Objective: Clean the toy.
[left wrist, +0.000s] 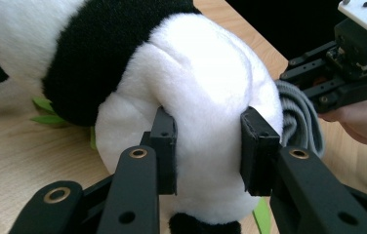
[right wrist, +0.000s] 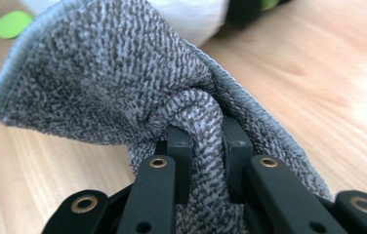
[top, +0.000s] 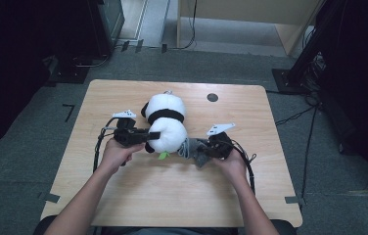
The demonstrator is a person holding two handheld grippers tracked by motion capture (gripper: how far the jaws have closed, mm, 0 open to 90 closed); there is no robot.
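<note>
On the wooden counter (top: 123,196) I had the plush panda (top: 165,122) lying lengthwise away from me, its long axis running from the far edge toward my side, with my left gripper (left wrist: 210,146) coming in from its left and the jaws clamped on a fold of its white rump. The grey knitted cloth (right wrist: 123,83) lay just right of that rump, touching the plush, so my right hand was plainly the nearer one to it. My right gripper (right wrist: 210,146) had its jaws pinched narrow on a bunched fold of that cloth.
</note>
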